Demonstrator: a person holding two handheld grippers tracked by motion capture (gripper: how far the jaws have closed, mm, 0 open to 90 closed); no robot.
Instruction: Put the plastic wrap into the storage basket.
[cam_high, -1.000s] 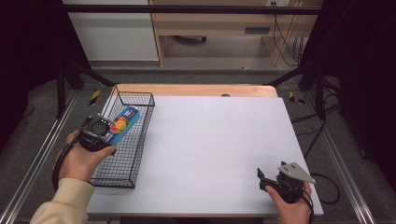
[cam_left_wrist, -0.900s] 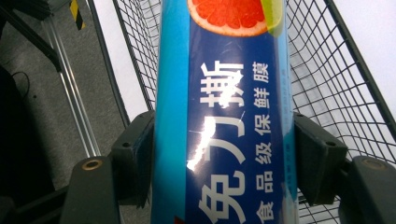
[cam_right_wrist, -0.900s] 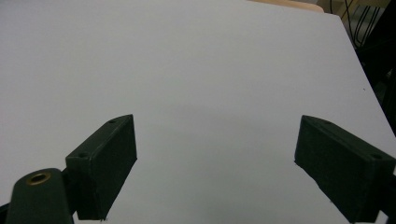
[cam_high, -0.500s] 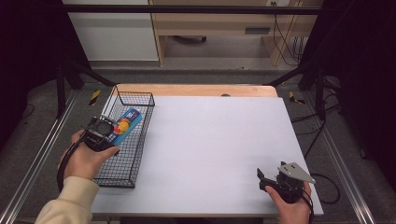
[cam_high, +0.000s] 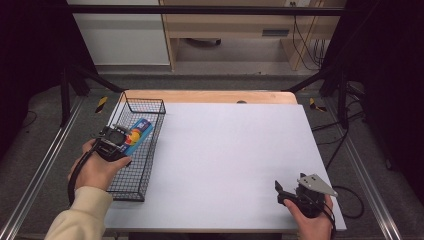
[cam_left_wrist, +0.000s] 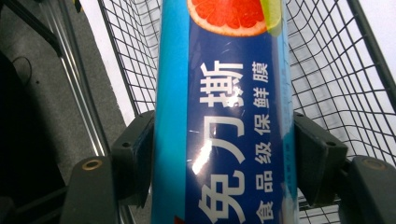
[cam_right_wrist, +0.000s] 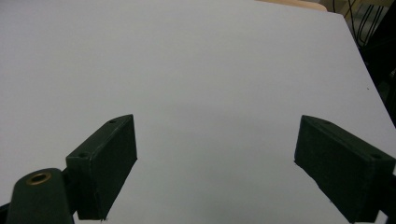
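The left gripper (cam_high: 116, 141), at the left middle of the high view, has its jaws closed on a long blue box of cling film (cam_high: 138, 135), which lies lengthwise over the black wire basket (cam_high: 150, 150) on the left side of the white table (cam_high: 235, 155). In the left gripper view the box (cam_left_wrist: 224, 121) runs up the centre of the frame, both black pads pressed against its sides, with the basket mesh (cam_left_wrist: 336, 84) behind and below it; whether the box rests on the mesh or hangs just above it cannot be told. The right gripper (cam_high: 290, 194) sits at the lower right of the high view, near the table's front edge and well apart from the basket; its own view shows the jaws spread wide with nothing but bare table between them. Judged from this, the grasp is secure and the box is at the basket, so what remains is either lifting it out onto the table or setting it down and letting go
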